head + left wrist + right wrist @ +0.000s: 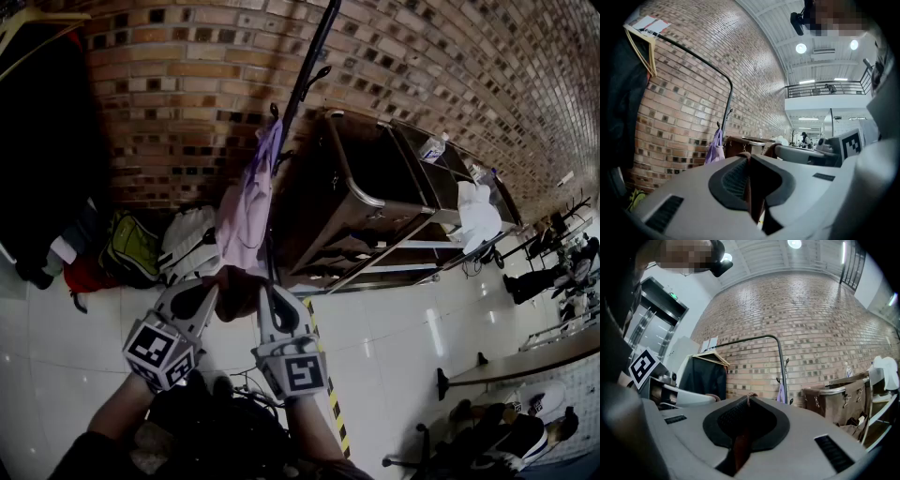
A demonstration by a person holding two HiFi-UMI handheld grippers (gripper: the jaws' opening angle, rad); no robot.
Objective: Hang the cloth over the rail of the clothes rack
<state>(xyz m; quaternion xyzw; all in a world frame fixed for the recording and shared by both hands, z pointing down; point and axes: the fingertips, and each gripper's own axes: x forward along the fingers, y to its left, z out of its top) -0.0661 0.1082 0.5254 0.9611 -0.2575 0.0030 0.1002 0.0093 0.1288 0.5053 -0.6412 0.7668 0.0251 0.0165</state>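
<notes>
**A:** Scene, big to small?

**B:** Brick wall (pixel 187 94) fills the back, with white tiled floor (pixel 394 356) below it. The clothes rack (pixel 307 80) stands against the wall. Its black rail (pixel 693 56) runs across the top and bends down into the post. A brown cart (pixel 375 187) with a metal rim sits just right of the post.

**A:** Anything on the rack?

**B:** Black garment (pixel 704 376) on a wooden hanger (pixel 710 357) at the left end of the rail. Lilac garment (pixel 246 211) hangs off a hook on the post. Green backpack (pixel 131 248) and pale backpack (pixel 187 244) are on the floor by the wall, between those two garments. Yellow-black striped tape (pixel 333 403) runs along the floor by my right arm.

**A:** Grippers?

**B:** Both are level, side by side, low in the head view, pointing at the rack. My left hand-held gripper (pixel 208 292) has its jaws clamped on a brown strip of the cloth. My right hand-held gripper (pixel 267 295) is the same, jaws closed with a brown fold pinched between the pads.

**A:** Where's the cloth?

**B:** The cloth (pixel 236 292) is bunched in a short span between my two grippers, one edge in each. In the head view it sits just under the hem of the lilac garment, in front of the post. It isn't on the rail; both gripper views show the rail well above and beyond the jaws.
</notes>
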